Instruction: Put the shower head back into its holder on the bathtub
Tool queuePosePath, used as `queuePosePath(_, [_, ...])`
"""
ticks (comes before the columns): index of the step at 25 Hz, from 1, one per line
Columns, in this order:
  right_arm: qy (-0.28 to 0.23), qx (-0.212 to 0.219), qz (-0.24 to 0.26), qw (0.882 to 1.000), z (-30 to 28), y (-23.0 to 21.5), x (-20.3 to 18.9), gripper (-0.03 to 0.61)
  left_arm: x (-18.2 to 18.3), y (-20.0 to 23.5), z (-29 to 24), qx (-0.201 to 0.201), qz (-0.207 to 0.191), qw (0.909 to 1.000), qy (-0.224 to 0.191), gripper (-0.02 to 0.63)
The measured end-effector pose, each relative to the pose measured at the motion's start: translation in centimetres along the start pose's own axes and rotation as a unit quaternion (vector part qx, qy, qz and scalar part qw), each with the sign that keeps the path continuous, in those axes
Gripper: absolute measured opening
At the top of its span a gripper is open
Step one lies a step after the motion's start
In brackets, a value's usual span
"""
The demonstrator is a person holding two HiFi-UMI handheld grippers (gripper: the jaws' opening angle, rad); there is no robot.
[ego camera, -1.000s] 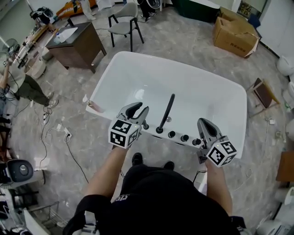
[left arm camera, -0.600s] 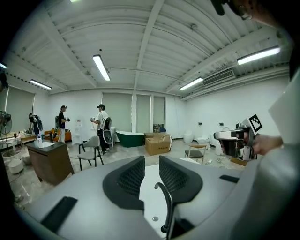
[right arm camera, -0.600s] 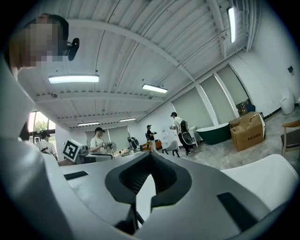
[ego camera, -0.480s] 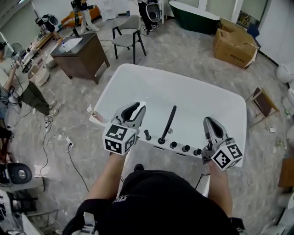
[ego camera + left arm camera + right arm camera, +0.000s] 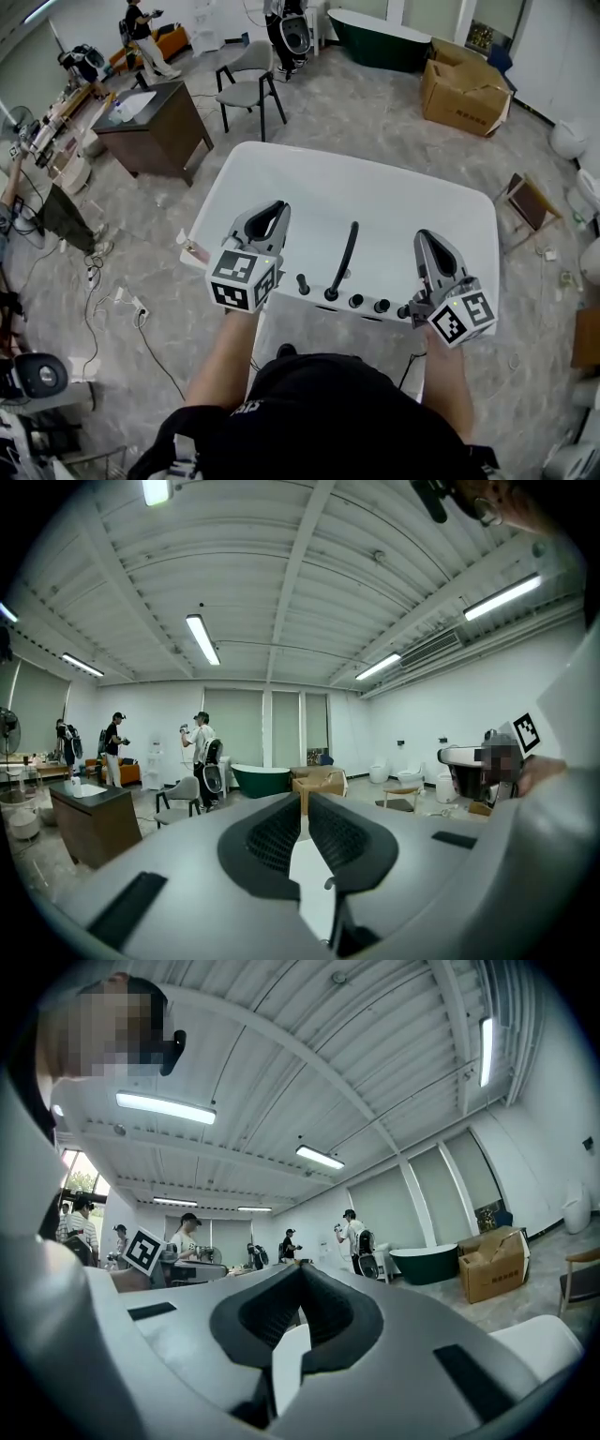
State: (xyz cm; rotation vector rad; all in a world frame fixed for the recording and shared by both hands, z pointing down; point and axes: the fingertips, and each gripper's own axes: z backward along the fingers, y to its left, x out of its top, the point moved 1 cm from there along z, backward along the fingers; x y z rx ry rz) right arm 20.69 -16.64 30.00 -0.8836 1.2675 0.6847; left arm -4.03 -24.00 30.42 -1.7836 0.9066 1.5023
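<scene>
The white bathtub [image 5: 309, 178] lies below me in the head view. On its near deck stand a black curved spout [image 5: 343, 258], a row of black knobs [image 5: 369, 304] and a short black upright shower head [image 5: 302, 283] in its holder. My left gripper [image 5: 274, 208] hovers above the deck, left of the shower head and apart from it, jaws shut with nothing between them. In the left gripper view the left gripper [image 5: 307, 799] points level across the room. My right gripper [image 5: 424, 239] hangs over the deck's right end, shut and empty; its own view shows the right gripper [image 5: 300, 1269] with its tips together.
A brown desk [image 5: 150, 122] and a grey chair [image 5: 246, 89] stand beyond the tub's far left. A cardboard box [image 5: 464, 89] and a dark green tub [image 5: 380, 37] sit at the back. Cables [image 5: 122, 300] trail on the floor at left. A small folding stand [image 5: 525, 202] is at right.
Both grippers have lifted away from the tub's deck. The left gripper's jaws, parted beside the shower head a second ago, have come together.
</scene>
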Motion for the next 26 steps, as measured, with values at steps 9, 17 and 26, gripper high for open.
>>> queuePosePath(9, [0.035, -0.051, 0.007, 0.998, 1.6, 0.1, -1.8, 0.011, -2.4, 0.3, 1.3, -0.011, 0.005, 0.9996, 0.027, 0.035])
queuePosePath(17, [0.042, -0.038, 0.014, 0.998, 2.0, 0.8, -3.2, 0.011, -3.9, 1.1, 2.2, -0.004, 0.012, 0.9992, 0.039, 0.034])
queuePosePath(26, [0.047, -0.036, 0.009, 0.998, 1.8, 1.0, -2.7, 0.011, -4.1, 1.3, 2.4, 0.004, 0.022, 0.9989, 0.042, 0.034])
